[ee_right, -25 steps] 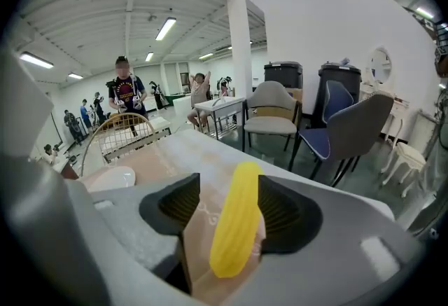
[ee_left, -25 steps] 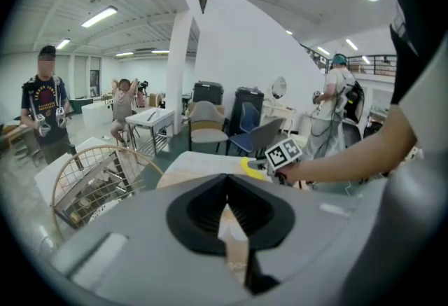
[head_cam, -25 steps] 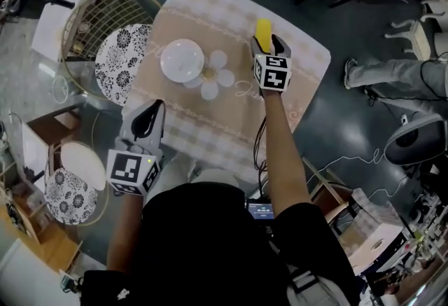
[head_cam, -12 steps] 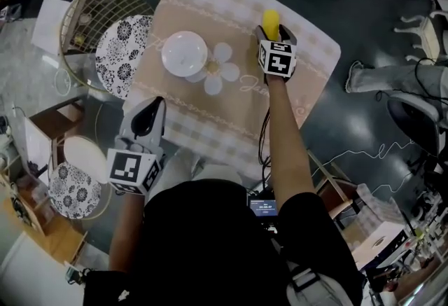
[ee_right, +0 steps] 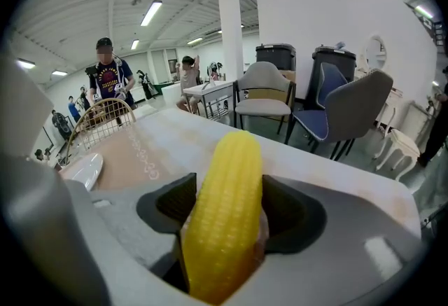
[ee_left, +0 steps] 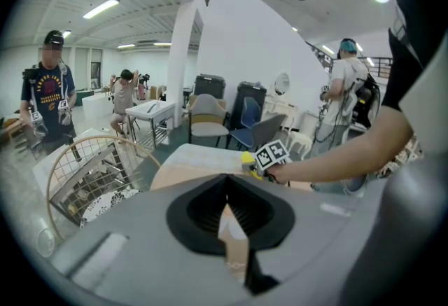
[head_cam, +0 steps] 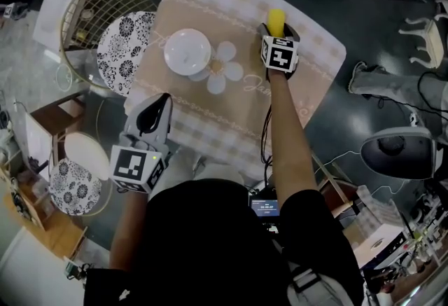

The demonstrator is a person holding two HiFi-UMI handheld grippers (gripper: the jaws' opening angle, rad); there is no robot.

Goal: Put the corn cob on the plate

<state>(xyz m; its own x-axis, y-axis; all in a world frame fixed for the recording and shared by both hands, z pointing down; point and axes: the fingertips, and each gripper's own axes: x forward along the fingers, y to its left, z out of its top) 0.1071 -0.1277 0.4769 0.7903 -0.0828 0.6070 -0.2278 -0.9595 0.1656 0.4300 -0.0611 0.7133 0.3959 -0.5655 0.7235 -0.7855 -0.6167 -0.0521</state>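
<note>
**A:** Where's the corn cob (head_cam: 276, 17)?

**B:** Far right on the bench (head_cam: 210, 122), between the right tongs (head_cam: 278, 34). Their jaws have just been opening and stand apart round it. Close squarely on its middle.

**A:** Anything in the way?

**B:** Only a flat flower mat (head_cam: 225, 73) before the plate (head_cam: 187, 51) on the left. The left tongs (head_cam: 150, 117), jaws together, wait at the near edge

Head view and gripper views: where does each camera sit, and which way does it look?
Head view: on the person's head, looking steeply down at the table, plate and corn; shows torso, left arm, right arm, left gripper, right gripper.
Left gripper view: on the left gripper, looking along its shut jaws across the table; shows the right arm.
Right gripper view: on the right gripper, looking along jaws that have just been opening, corn between them; no body shows.
Shared: all three show the corn.
</note>
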